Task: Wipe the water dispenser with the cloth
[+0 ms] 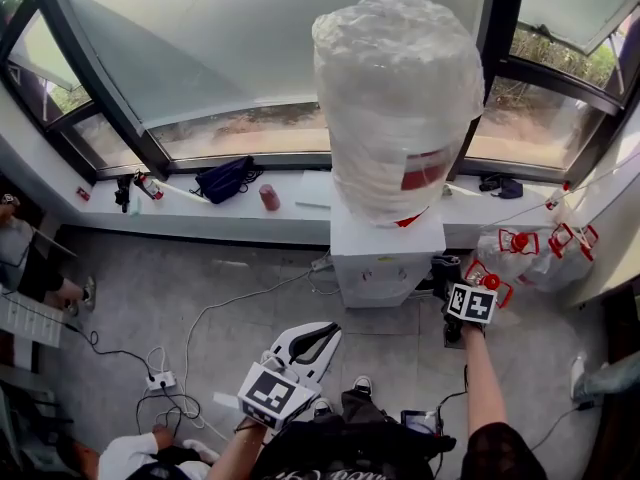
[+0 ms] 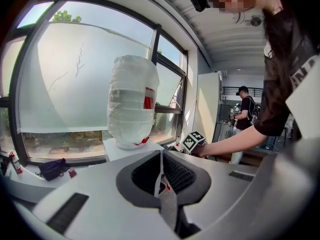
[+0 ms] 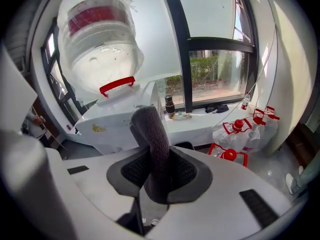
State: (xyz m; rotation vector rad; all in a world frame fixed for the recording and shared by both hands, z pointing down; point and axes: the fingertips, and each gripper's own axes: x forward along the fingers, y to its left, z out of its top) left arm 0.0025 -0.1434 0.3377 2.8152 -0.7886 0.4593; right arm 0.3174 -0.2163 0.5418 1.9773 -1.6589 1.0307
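The white water dispenser (image 1: pixel 385 258) stands against the window ledge, topped by a large plastic-wrapped bottle (image 1: pixel 395 98). My right gripper (image 1: pixel 447 273) is low at the dispenser's right side, shut on a dark grey cloth (image 3: pixel 152 144) that sticks up between its jaws. In the right gripper view (image 3: pixel 157 159) the dispenser's body (image 3: pixel 115 124) and bottle (image 3: pixel 97 39) are close ahead on the left. My left gripper (image 1: pixel 325 333) hangs back over the floor, shut and holding nothing. In its own view (image 2: pixel 161 156) the bottle (image 2: pixel 131 101) is ahead.
On the ledge lie a dark bag (image 1: pixel 224 178) and a red can (image 1: pixel 269 197). Bagged red-capped water jugs (image 1: pixel 530 248) sit right of the dispenser. Cables and a power strip (image 1: pixel 160 378) trail across the floor at left. A person (image 2: pixel 245 109) stands in the background.
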